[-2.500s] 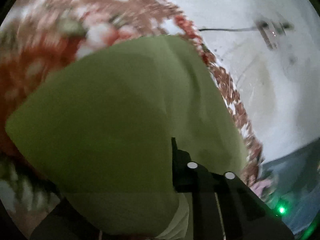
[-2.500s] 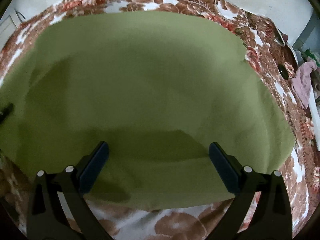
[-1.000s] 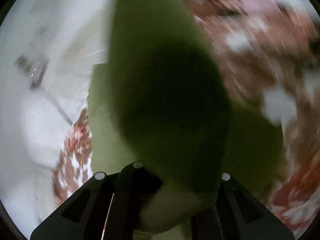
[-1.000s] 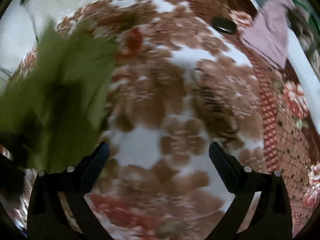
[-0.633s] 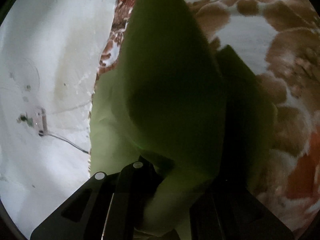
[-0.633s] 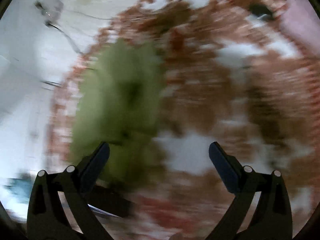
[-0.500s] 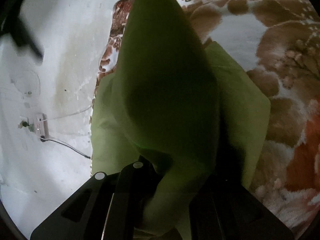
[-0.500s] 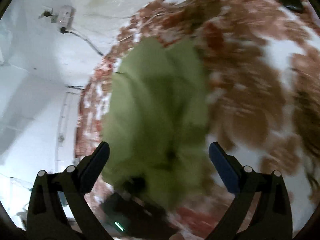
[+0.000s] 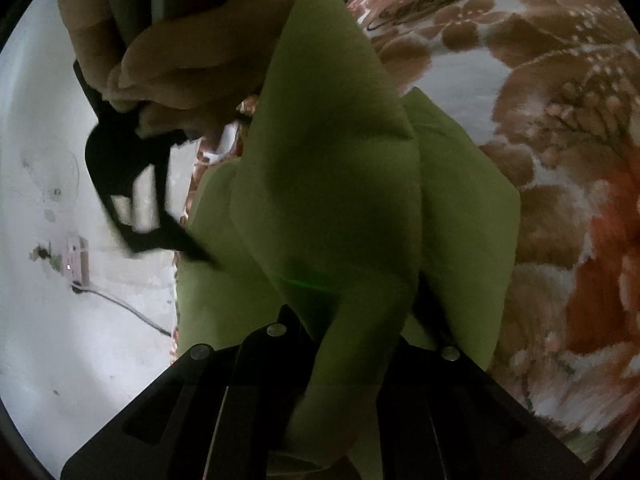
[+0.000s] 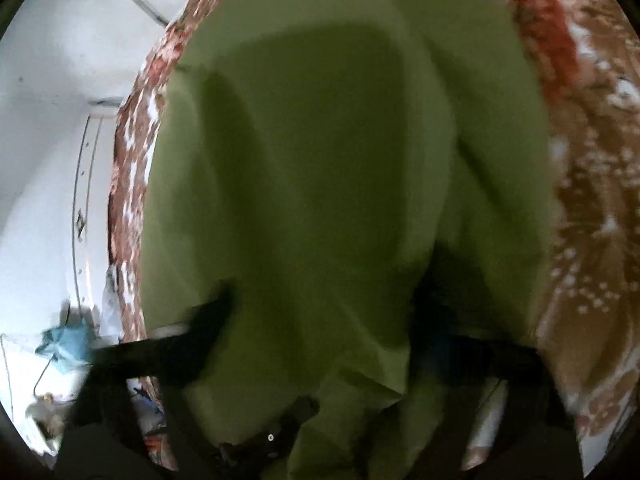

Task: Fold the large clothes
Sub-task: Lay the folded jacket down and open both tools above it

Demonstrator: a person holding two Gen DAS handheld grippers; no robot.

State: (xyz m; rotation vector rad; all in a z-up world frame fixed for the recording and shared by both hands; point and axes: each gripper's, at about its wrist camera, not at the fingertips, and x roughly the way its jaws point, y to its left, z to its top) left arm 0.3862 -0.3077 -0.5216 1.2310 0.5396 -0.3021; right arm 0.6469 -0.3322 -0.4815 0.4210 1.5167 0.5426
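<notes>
A large olive-green cloth (image 9: 340, 200) hangs bunched over a brown floral blanket. My left gripper (image 9: 352, 336) is shut on a fold of it, and the cloth drapes up and away from the jaws. The person's hand with my right gripper (image 9: 132, 184) shows at the upper left of the left wrist view, beside the cloth's left edge. In the right wrist view the green cloth (image 10: 320, 180) fills the frame. My right gripper (image 10: 320, 320) is blurred, with one finger (image 10: 208, 320) over the cloth's lower left and the other hidden in shadow.
The floral blanket (image 9: 560, 140) covers the bed to the right. A white wall (image 9: 60, 320) with a socket and cable (image 9: 76, 260) lies to the left. The bed's edge (image 10: 132, 160) runs along the cloth's left side. A blue object (image 10: 64, 344) sits low on the left.
The right gripper has swung from the bare blanket back over the green cloth, close to the left gripper. The left gripper keeps its hold, and the hand has come into its view.
</notes>
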